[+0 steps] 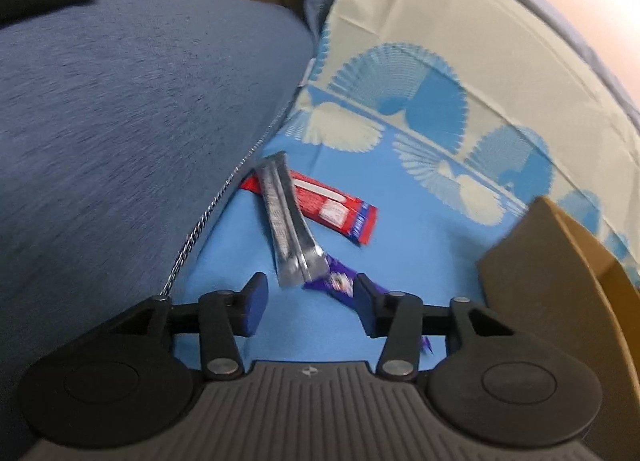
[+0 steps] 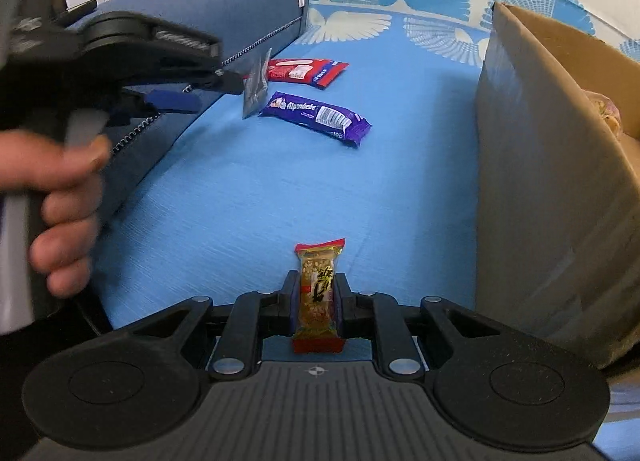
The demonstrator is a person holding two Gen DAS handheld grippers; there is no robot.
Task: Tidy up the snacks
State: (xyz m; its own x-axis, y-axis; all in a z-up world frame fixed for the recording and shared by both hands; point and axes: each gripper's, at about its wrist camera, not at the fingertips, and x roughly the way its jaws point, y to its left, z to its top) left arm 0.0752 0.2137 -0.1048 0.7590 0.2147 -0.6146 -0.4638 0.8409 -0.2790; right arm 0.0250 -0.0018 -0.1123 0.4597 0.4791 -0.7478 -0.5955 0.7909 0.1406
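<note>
My right gripper point(image 2: 318, 291) is shut on a golden snack bar with red ends point(image 2: 319, 293) and holds it over the blue sheet. My left gripper point(image 1: 308, 307) is open and empty, just short of a silver packet point(image 1: 289, 223) that seems to be in the air. The left gripper also shows in the right wrist view point(image 2: 208, 89), beside the silver packet point(image 2: 256, 87). A purple Alpenliebe bar point(image 2: 316, 117) and a red packet point(image 2: 306, 71) lie on the sheet; both show in the left wrist view, purple point(image 1: 334, 281), red point(image 1: 336, 211).
A cardboard box point(image 2: 552, 165) stands open at the right; it also shows in the left wrist view point(image 1: 552, 281). A dark blue cushion point(image 1: 132, 121) lies along the left. The blue patterned sheet point(image 2: 280, 189) covers the surface.
</note>
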